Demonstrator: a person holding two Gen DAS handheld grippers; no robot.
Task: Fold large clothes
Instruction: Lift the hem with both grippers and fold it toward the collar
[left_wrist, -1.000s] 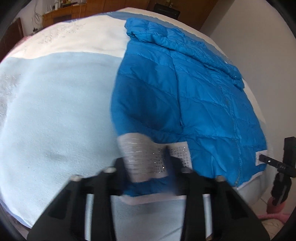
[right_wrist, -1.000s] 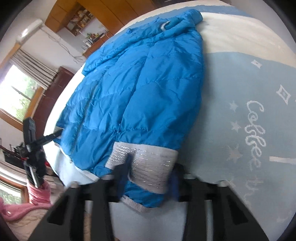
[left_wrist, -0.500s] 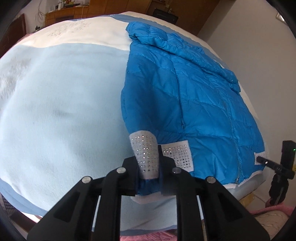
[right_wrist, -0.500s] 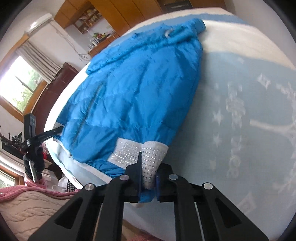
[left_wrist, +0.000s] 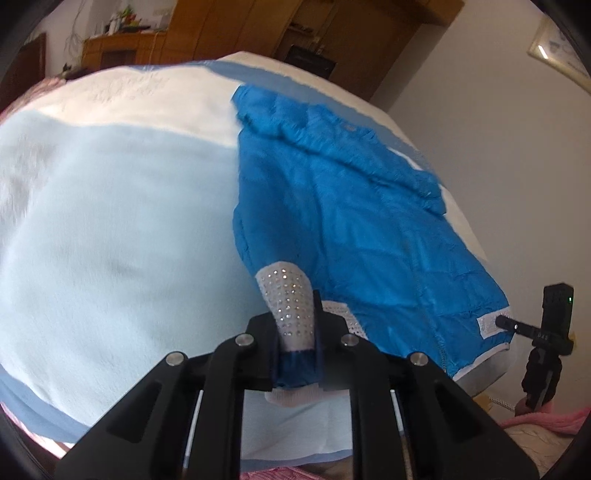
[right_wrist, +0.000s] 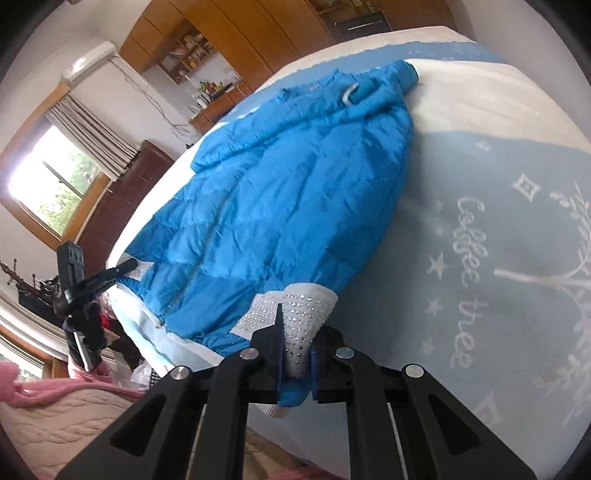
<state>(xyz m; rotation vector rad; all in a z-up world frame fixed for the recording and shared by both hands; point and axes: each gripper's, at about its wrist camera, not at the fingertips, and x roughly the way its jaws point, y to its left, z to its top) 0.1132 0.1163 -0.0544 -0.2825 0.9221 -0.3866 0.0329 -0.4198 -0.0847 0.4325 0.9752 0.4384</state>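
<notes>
Both grippers have lifted the jacket (left_wrist: 354, 206) hem; a tripod (left_wrist: 550, 343) stands beside.

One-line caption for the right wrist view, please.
Right gripper shut on the studded hem band of a blue jacket spread on a pale blue blanket.

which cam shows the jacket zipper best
The right wrist view: the zipper of the blue jacket runs sharp from chest to hem, unblocked. The left wrist view catches only its lower end near the hem, blurred, at the jacket's far side.
</notes>
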